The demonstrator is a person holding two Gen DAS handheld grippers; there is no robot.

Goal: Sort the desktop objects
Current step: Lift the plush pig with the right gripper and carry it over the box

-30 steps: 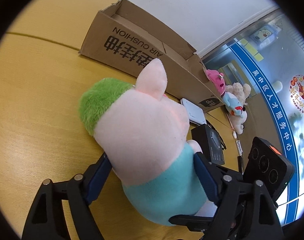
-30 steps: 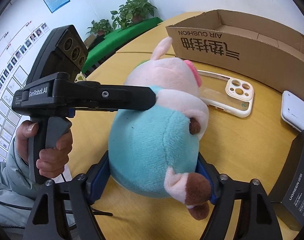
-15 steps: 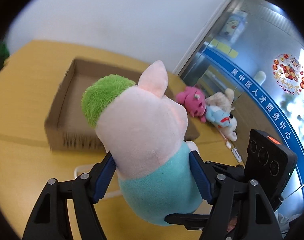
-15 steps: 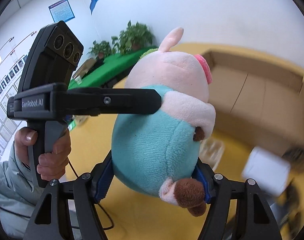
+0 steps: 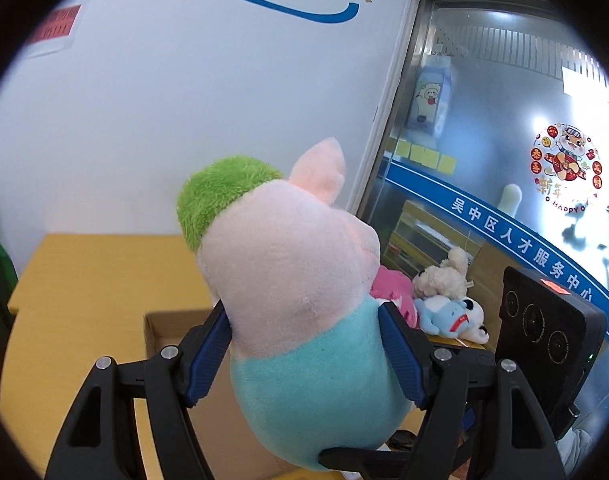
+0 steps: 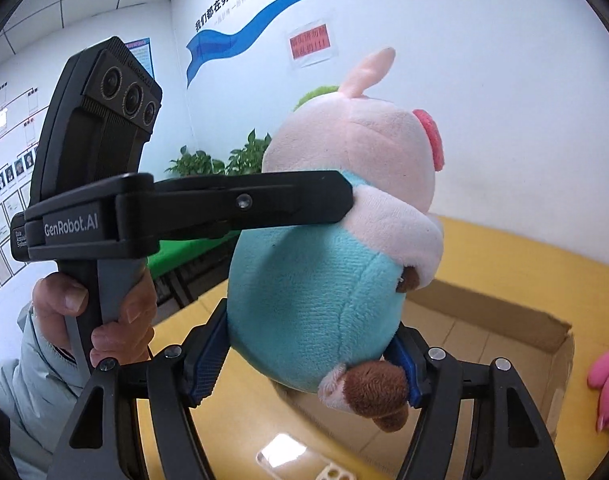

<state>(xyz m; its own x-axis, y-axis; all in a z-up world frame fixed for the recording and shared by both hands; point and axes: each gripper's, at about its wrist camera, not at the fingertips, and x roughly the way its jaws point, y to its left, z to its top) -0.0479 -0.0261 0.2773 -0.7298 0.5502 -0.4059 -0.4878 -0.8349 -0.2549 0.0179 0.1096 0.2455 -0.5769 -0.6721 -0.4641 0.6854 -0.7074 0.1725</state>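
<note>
The pig plush toy (image 5: 304,300) is held in the air above the bench (image 5: 84,280), clear of its surface, over the near wall of the open cardboard box (image 6: 504,332). Both grippers carry it together. The left gripper (image 5: 304,356) pinches the teal body between its blue-padded fingers (image 5: 208,356). The right gripper (image 6: 312,360) pinches the lower body, just above the brown foot, from another side.

Progress: this toy is lifted but not yet placed. The box interior that is in view holds nothing. A phone case (image 6: 300,460) lies on the bench in front of the box. Other plush toys (image 5: 444,300) lie at the far bench edge, beside the box. Judgement: sorting is at an early stage.
</note>
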